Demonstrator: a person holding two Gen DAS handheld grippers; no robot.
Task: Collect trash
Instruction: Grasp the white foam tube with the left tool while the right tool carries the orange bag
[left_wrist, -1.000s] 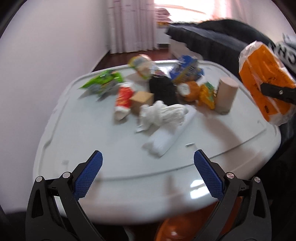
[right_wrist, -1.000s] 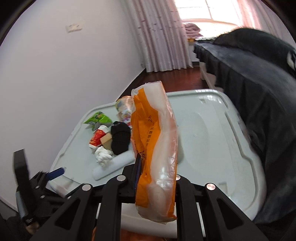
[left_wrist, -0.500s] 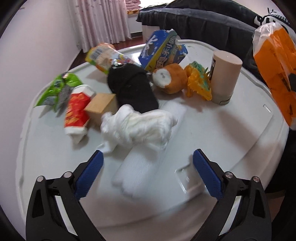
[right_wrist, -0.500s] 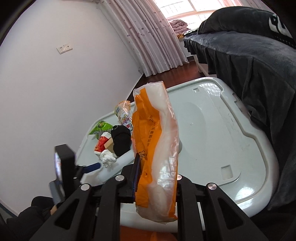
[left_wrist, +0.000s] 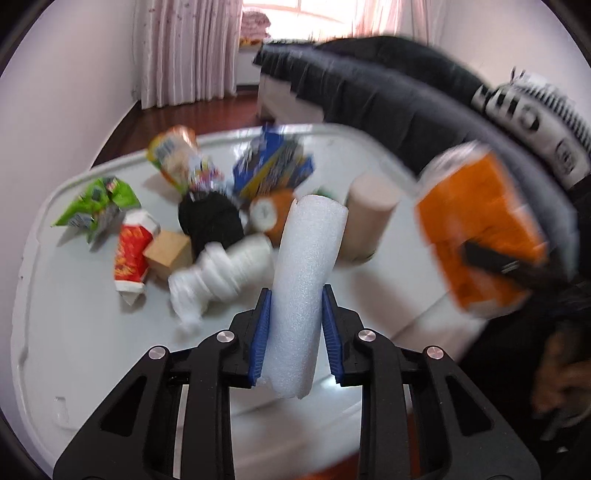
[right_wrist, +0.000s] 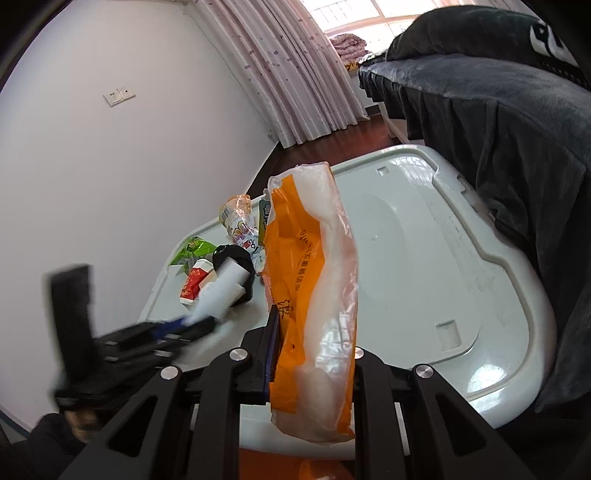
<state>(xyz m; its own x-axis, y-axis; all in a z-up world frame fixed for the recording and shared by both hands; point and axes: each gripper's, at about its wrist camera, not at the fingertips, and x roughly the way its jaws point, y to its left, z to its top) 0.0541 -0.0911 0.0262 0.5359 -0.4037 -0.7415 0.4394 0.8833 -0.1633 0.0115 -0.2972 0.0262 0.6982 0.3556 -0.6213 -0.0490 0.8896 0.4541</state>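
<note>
My left gripper (left_wrist: 295, 295) has its jaws closing on a white foam roll (left_wrist: 310, 266), the blue pads pressing both its sides, and the roll stands up off the white table (left_wrist: 74, 332). Behind it lies a trash pile: crumpled white tissue (left_wrist: 221, 273), a cardboard box (left_wrist: 170, 251), a red carton (left_wrist: 131, 254), a green wrapper (left_wrist: 96, 203), a black cloth lump (left_wrist: 210, 221), a blue packet (left_wrist: 273, 170) and a beige cup (left_wrist: 369, 218). My right gripper (right_wrist: 314, 332) is shut on an orange plastic bag (right_wrist: 314, 280), which hangs upright; the foam roll (right_wrist: 225, 288) shows blurred to its left.
A dark blanket-covered bed (right_wrist: 498, 129) runs along the table's right side. Pink curtains (right_wrist: 295, 74) and a white wall (right_wrist: 92, 166) stand behind and to the left. The right half of the table (right_wrist: 424, 258) holds nothing.
My left gripper pushed in over the pile, shut on the foam roll and lifted it off the table. The right gripper kept holding the orange bag in place.
</note>
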